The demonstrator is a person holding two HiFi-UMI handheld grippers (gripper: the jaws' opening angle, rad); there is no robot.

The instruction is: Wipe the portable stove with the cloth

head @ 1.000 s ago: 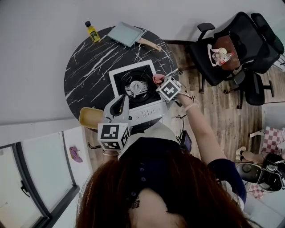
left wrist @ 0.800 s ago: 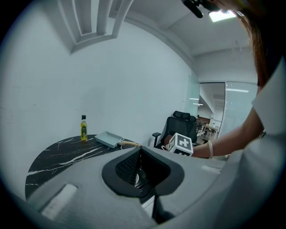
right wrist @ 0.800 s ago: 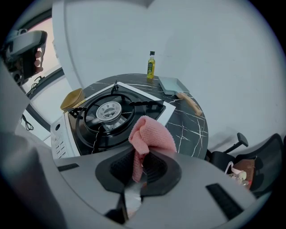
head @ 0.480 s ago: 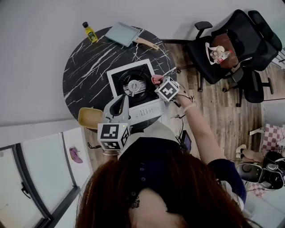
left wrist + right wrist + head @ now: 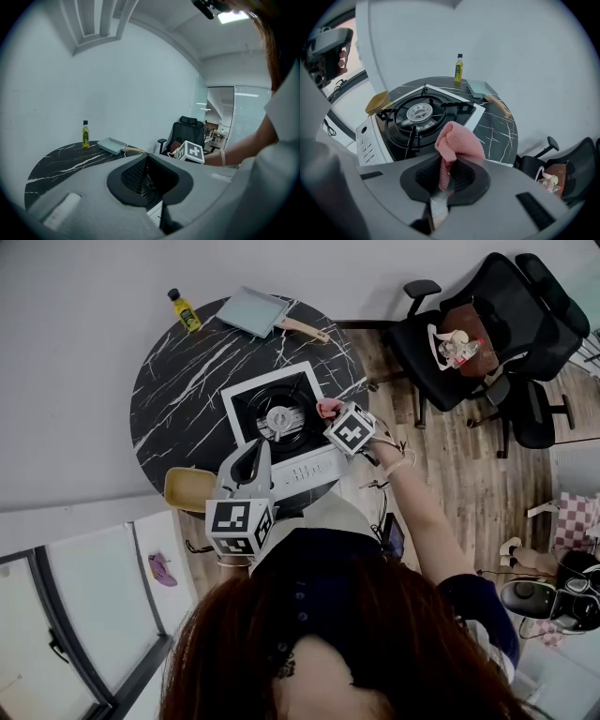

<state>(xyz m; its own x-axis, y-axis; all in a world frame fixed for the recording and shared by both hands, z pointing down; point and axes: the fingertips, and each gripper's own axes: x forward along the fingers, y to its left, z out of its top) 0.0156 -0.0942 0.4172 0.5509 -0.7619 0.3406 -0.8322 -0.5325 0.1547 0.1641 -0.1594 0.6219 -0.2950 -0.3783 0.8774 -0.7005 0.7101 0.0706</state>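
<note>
The white portable stove [image 5: 302, 465] with its black burner top [image 5: 419, 115] sits near the front of the round black marble table [image 5: 178, 390]. My right gripper [image 5: 336, 420] is shut on a bunched pink cloth [image 5: 329, 409] at the stove's right edge. In the right gripper view the cloth [image 5: 459, 143] sticks out of the shut gripper [image 5: 449, 171], just above the stove's near corner. My left gripper [image 5: 253, 454] hovers over the stove's front control panel, with its jaws together and nothing between them. In its own view that gripper [image 5: 147, 164] hides most of the stove.
A yellow oil bottle [image 5: 179, 308] and a pale blue square pan [image 5: 251, 311] with a wooden handle stand at the table's far edge. A tan stool [image 5: 187, 488] is at the table's front left. Black office chairs [image 5: 478, 334] stand to the right on the wood floor.
The head view has drifted slightly. The right gripper with the cloth stays at the stove's right edge, and the left gripper has barely moved.
</note>
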